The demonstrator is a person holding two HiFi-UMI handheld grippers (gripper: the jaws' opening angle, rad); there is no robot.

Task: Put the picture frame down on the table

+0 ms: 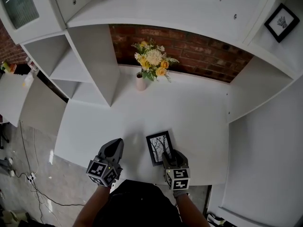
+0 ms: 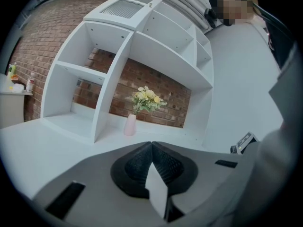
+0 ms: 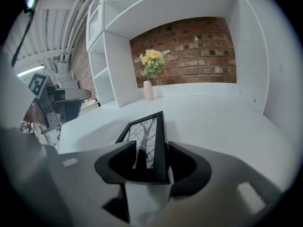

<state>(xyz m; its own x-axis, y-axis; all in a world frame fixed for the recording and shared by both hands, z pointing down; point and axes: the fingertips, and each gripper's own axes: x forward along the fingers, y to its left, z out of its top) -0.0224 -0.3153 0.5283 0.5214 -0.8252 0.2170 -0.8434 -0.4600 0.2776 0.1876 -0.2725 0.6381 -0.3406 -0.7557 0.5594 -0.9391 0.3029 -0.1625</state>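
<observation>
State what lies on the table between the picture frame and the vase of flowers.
Nothing: only bare table separates picture frame and vase, as the head view shows.

A white table (image 1: 199, 122) is running back to a brick wall (image 1: 208, 51), its top plain and smooth. A white shelf unit (image 1: 90, 65) is standing on the table's left part, its upright panel coming forward onto the top. Just right of that panel, close to the wall, a pale vase (image 1: 141, 82) is standing upright and holding yellow and white flowers (image 1: 152, 60). Well apart from the vase, near the front edge, a black picture frame (image 1: 158, 147) is lying face up, showing a bare-tree print (whether its near end is fully resting on the top cannot be told).
</observation>
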